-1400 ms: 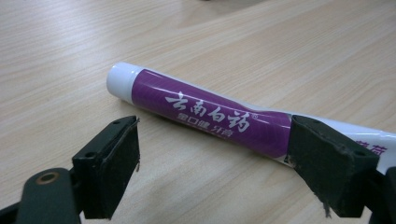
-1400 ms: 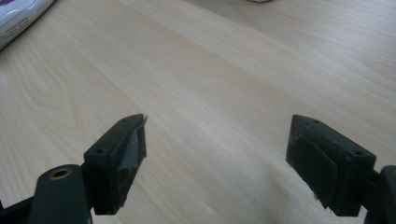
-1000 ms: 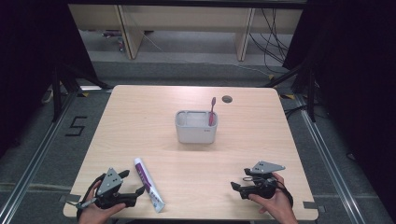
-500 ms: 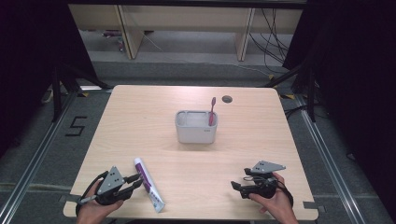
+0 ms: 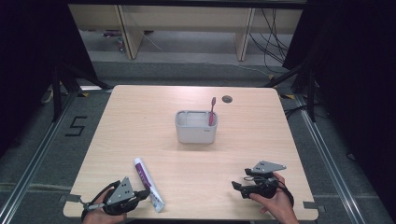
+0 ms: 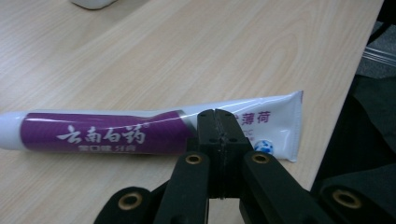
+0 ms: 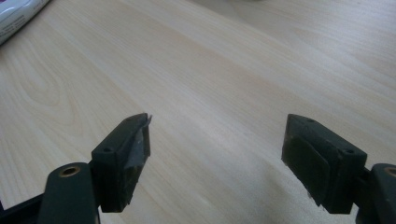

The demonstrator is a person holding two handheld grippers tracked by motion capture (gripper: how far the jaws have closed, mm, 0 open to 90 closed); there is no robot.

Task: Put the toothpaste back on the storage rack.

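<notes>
A purple and white toothpaste tube [image 5: 148,184] lies flat on the wooden table [image 5: 140,121] near the front left. My left gripper [image 5: 144,194] sits just left of the tube's flat end. In the left gripper view its jaws have just been closing and now meet tip to tip [image 6: 218,116] with nothing between them; the tube [image 6: 102,133] lies right behind them. My right gripper [image 5: 237,186] rests near the front right. It stands open [image 7: 217,144] over bare wood.
A grey holder [image 5: 196,133] stands at the table's middle with a red toothbrush [image 5: 212,112] upright in its right compartment. A round cable hole [image 5: 227,99] is near the far edge. The table's front edge runs just below both hands.
My left gripper has slid a little toward the tube's flat end, and its jaws have closed. The right gripper, the tube and the holder have stayed put.
</notes>
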